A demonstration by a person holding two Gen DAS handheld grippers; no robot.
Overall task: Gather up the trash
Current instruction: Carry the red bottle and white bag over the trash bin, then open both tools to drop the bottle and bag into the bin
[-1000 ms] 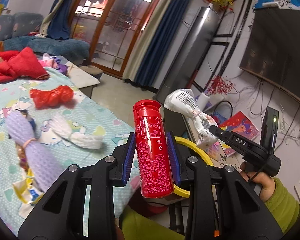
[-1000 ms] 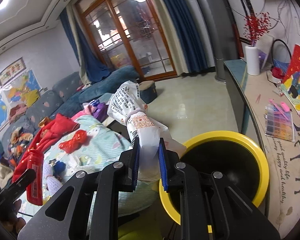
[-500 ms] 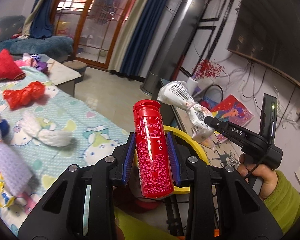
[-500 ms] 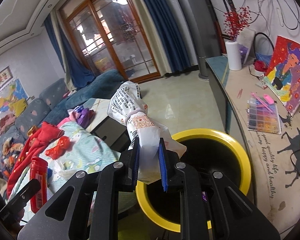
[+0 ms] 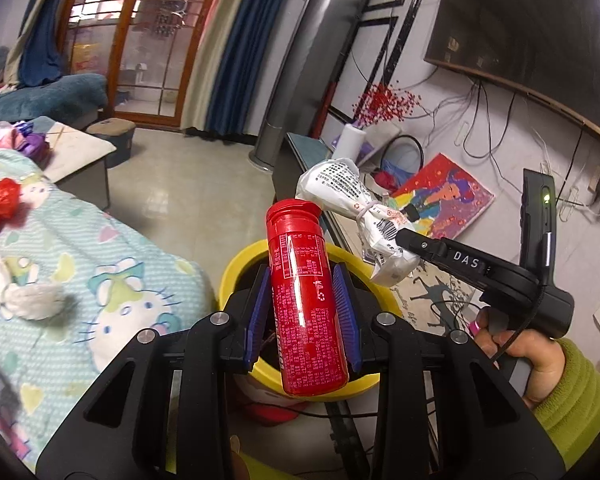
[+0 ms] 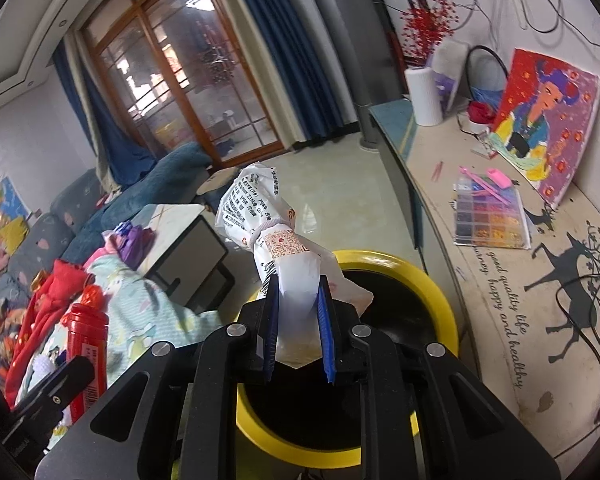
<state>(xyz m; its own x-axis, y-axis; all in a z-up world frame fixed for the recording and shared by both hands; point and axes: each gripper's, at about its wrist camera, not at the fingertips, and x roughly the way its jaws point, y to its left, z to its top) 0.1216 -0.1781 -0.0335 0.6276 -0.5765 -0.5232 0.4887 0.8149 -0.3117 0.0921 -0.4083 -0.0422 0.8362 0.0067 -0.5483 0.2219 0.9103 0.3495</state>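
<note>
My left gripper (image 5: 302, 316) is shut on a red bottle (image 5: 306, 304), held upright over the near rim of the yellow trash bin (image 5: 236, 276). My right gripper (image 6: 298, 328) is shut on a white printed bag (image 6: 268, 232), tied at its middle, held above the bin's rim (image 6: 440, 304). In the left wrist view the bag (image 5: 356, 208) and the right gripper (image 5: 410, 238) hang over the bin's far side. The red bottle (image 6: 86, 352) shows at the lower left of the right wrist view.
A bed with a cartoon-print sheet (image 5: 112, 280) lies left of the bin, with a white bundle (image 5: 32, 300) and a red bag (image 5: 0, 204) on it. A low cabinet (image 6: 500, 280) with a bead box (image 6: 490, 216), painting (image 6: 544, 120) and cables stands on the right.
Both grippers have moved towards the yellow bin with their loads. The bin now fills more of both views and the bed has slid to the left.
</note>
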